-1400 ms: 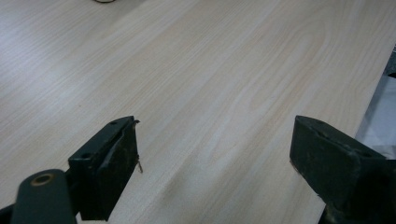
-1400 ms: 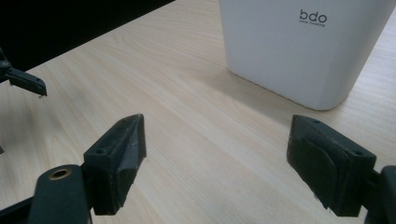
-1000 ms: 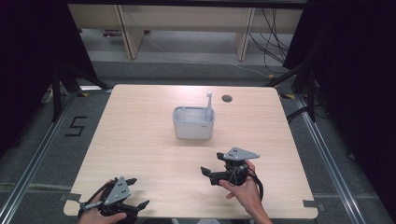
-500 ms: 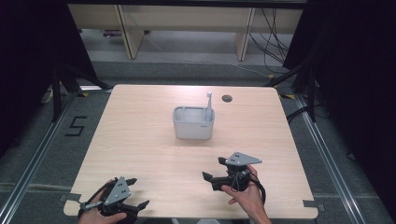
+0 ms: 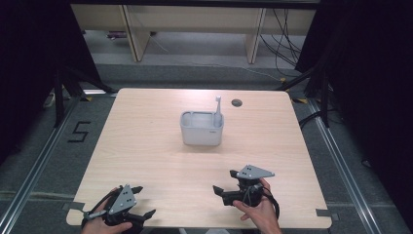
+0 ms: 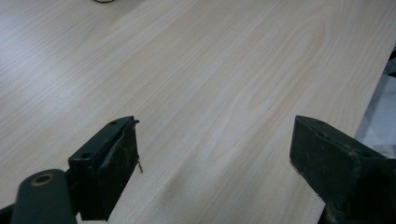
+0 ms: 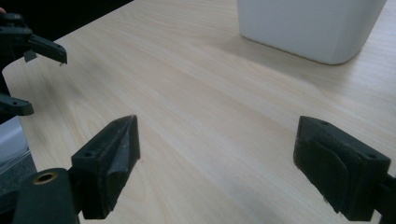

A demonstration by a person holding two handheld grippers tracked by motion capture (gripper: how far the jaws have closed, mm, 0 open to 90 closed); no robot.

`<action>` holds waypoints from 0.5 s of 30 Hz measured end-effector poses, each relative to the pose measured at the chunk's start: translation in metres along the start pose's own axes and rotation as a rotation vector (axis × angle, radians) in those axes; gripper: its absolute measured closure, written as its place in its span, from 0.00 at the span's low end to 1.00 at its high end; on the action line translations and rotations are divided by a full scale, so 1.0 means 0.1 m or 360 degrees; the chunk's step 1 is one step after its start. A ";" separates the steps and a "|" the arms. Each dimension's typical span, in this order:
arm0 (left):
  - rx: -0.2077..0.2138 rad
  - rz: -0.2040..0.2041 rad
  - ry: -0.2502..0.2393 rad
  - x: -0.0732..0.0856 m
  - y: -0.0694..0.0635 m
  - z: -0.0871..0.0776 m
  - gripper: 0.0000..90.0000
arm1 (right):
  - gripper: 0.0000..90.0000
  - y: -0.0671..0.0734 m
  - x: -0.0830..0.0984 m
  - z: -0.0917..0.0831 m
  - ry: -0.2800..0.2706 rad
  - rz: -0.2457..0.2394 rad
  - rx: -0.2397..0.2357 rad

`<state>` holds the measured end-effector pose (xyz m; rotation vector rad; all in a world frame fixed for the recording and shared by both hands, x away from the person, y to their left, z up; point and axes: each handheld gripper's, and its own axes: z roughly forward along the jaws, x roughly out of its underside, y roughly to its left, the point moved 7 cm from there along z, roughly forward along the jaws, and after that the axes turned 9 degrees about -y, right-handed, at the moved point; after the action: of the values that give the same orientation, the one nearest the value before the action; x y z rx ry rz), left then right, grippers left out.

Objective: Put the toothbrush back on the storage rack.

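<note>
Near the middle of the wooden surface [image 5: 146, 146]: a white plastic bin [image 5: 202, 128], upright, with a slim white toothbrush-like stick [image 5: 218, 108] standing against its right inner wall, head up. Well apart from both grippers. Left gripper [image 5: 141, 201] at the near left corner, released, jaws spread wide over bare wood. Right gripper [image 5: 219, 193] near the front edge, right of centre, likewise released and holding nothing, aimed leftward; bin wall [image 7: 308, 28] ahead of it, just beyond the jaws' reach.

Probably light and rigid, thin-walled, smooth and a little slippery; likely to slide or tip if nudged at the rim. Best taken across one wall at the rim, or squarely over a corner. Stick thin and stiff, loose inside; best pinched on the bare shaft above the rim, lifted straight up.
</note>
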<state>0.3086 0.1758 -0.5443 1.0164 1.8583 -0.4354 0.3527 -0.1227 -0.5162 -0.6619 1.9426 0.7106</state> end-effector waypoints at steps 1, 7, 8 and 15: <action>-0.0001 0.0001 -0.0001 0.00 0.00 0.00 0.16 | 0.17 -0.01 0.00 0.01 -0.0008 -0.0039 -0.0006; -0.0002 0.0001 0.0000 0.00 0.00 0.00 0.16 | 0.17 0.02 0.06 -0.03 0.0019 -0.0040 -0.0022; -0.0001 0.0001 0.0000 0.00 0.00 0.00 0.16 | 0.17 0.02 0.07 -0.04 0.0024 -0.0039 -0.0008; -0.0002 -0.0001 -0.0004 0.00 -0.01 0.00 0.16 | 0.17 0.03 0.14 -0.09 0.0052 -0.0022 0.0005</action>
<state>0.3083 0.1751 -0.5448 1.0141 1.8563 -0.4356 0.3397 -0.1289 -0.5246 -0.6880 1.9668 0.6921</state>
